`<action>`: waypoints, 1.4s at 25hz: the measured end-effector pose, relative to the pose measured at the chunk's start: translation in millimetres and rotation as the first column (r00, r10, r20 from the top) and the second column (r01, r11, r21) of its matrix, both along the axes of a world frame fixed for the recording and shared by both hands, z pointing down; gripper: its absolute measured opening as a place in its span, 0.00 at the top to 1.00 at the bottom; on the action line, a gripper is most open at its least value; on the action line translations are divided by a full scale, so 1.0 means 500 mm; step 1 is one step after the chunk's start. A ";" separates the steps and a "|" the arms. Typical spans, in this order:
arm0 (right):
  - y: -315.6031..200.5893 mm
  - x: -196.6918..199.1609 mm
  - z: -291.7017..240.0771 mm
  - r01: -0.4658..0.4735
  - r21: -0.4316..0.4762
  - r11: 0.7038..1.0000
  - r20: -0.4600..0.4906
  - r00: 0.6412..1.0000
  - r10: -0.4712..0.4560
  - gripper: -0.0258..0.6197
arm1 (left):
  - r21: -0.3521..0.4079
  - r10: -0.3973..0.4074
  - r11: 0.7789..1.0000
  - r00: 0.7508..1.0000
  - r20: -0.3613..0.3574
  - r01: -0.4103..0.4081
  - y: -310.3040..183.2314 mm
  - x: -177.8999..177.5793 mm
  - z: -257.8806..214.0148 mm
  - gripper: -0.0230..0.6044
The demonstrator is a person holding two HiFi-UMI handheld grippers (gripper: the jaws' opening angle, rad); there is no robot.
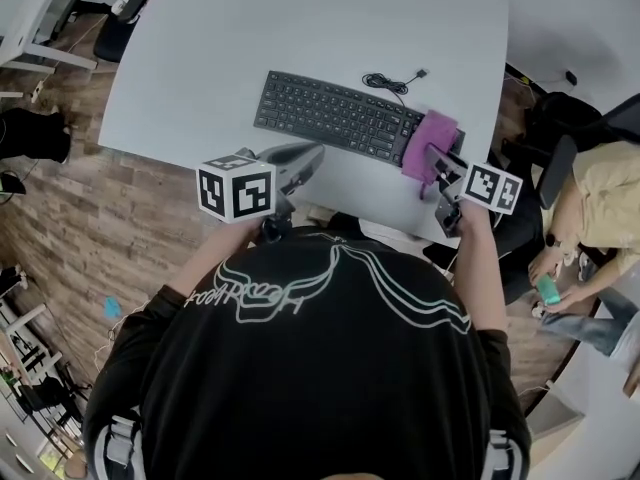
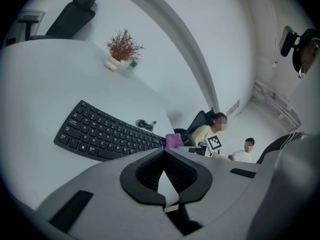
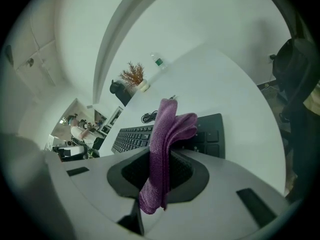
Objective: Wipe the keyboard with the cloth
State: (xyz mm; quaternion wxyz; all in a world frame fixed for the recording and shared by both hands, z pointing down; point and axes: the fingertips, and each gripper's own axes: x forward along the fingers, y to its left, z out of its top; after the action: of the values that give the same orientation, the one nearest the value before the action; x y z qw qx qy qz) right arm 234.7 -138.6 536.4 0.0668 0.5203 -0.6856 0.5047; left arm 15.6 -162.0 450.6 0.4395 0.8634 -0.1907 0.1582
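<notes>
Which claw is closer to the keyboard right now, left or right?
Right. The right claw holds the cloth at the right end of the keyboard; the left claw sits short of its near edge, over the desk.

The table [image 1: 300, 28] is viewed from over the person's head, steeply downward. The left fingers [image 2: 142, 181] and right fingers [image 3: 125, 176] are each looked along from close behind, low over the table. The keyboard [image 1: 335, 116], beyond both, is shared by all three views
</notes>
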 end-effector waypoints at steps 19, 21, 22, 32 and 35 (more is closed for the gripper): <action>0.074 0.068 -0.050 -0.102 0.103 0.989 -0.094 0.989 0.111 0.87 | -0.001 0.069 0.998 0.996 -0.054 -0.069 0.024 0.027 -0.029 0.96; 0.073 0.040 -0.079 -0.079 0.147 0.986 -0.097 0.991 0.094 0.87 | 0.016 0.075 0.997 0.995 -0.059 -0.074 0.025 0.023 -0.042 0.96; 0.076 0.023 -0.095 -0.071 0.168 0.983 -0.096 0.991 0.088 0.87 | 0.027 0.080 0.997 0.995 -0.061 -0.079 0.028 0.019 -0.049 0.96; 0.150 -0.217 -0.298 0.042 0.415 0.909 -0.094 0.996 -0.002 0.87 | 0.199 0.164 0.970 0.979 -0.120 -0.138 0.118 -0.062 -0.185 0.96; 0.191 -0.297 -0.339 0.085 0.468 0.880 -0.094 0.995 -0.046 0.88 | 0.254 0.179 0.956 0.978 -0.104 -0.148 0.152 -0.098 -0.194 0.96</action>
State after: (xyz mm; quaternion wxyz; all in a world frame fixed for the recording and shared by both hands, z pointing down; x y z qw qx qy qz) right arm 86.0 -42.9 367.1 -0.0173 0.5174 -0.8016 0.2992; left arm -33.3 -85.9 353.4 0.3263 0.9320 -0.1085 0.1144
